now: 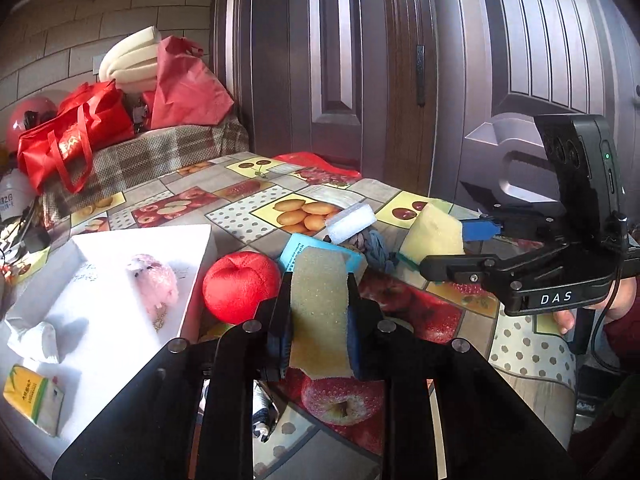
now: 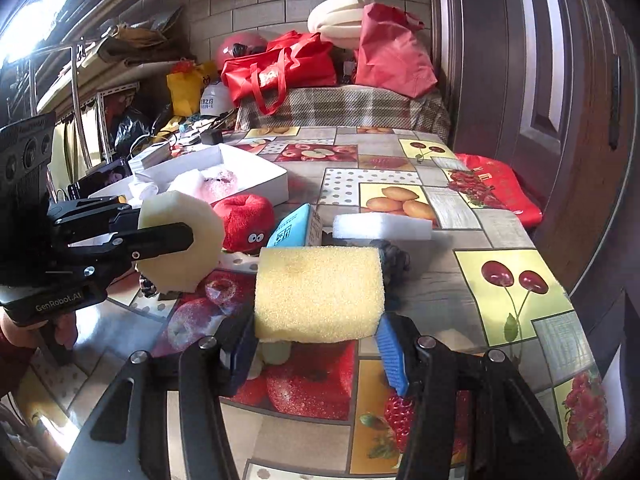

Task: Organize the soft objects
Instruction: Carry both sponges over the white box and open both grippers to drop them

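1. Clearly, the left gripper (image 1: 320, 312) squeezes a sponge slab (image 1: 318, 304) above the table; it may slip before the white box (image 1: 192, 280) at ten o'clock.
2. The right gripper (image 2: 316, 344) pinches a yellow sponge (image 2: 318, 294) only by its lower edge, so it could tip out.

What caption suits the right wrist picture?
Both grippers, right gripper and left gripper, hold sponges above the fruit-print table.

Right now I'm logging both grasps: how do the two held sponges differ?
The left hand-held gripper clamps its sponge across a narrow width, pinched and upright; the right hand-held gripper spans its sponge across the long side, lying level. The left sponge looks duller and tan, with a ragged edge; the right one is brighter yellow and blocky. Both are porous foam, held above the table.
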The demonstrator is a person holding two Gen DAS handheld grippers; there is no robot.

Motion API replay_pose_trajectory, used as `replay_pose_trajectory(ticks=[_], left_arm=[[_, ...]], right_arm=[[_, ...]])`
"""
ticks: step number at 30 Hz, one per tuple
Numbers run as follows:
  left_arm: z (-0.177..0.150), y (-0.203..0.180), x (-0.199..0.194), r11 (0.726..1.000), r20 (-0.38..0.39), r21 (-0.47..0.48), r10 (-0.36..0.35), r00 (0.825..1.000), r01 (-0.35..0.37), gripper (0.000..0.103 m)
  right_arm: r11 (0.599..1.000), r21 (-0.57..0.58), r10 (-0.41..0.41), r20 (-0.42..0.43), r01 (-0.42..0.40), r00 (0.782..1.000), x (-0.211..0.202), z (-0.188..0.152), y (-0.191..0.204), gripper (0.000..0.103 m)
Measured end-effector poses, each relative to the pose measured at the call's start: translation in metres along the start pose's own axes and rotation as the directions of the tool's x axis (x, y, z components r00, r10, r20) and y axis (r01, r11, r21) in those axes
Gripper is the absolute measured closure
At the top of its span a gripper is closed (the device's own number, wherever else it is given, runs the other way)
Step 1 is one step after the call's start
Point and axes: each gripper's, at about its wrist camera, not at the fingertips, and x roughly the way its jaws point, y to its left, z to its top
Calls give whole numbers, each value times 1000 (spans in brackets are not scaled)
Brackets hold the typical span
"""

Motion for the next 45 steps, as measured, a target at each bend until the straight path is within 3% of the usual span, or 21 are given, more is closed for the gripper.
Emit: replay_pose_trajectory(ticks=[4,10,19,31,40,45], left_arm=[[-1,4,-9,1000,23,-20,25,999,-24,82],[-2,5,-15,999,34,-7,38,999,-38,82],[-10,27,-36,995,76,-18,104,992,-103,82],[-24,77,-63,962,102,-113,261,960,-250,82],[-36,125,-79,915,72,-210,367,927,-345,82],[-44,155,-89,875,54,-277,426,903,-397,82]], right_arm=[[996,80,-63,184,49,981,-16,12,-4,49],[986,152,-98,242,62,965,-4,19,4,49],[996,70,-65,241,49,968,4,23,36,49],[1000,17,12,217,-16,976,19,28,73,49],[995,-5,96,135,-96,986,49,34,98,49],[992,-10,130,110,-129,985,66,38,112,48]])
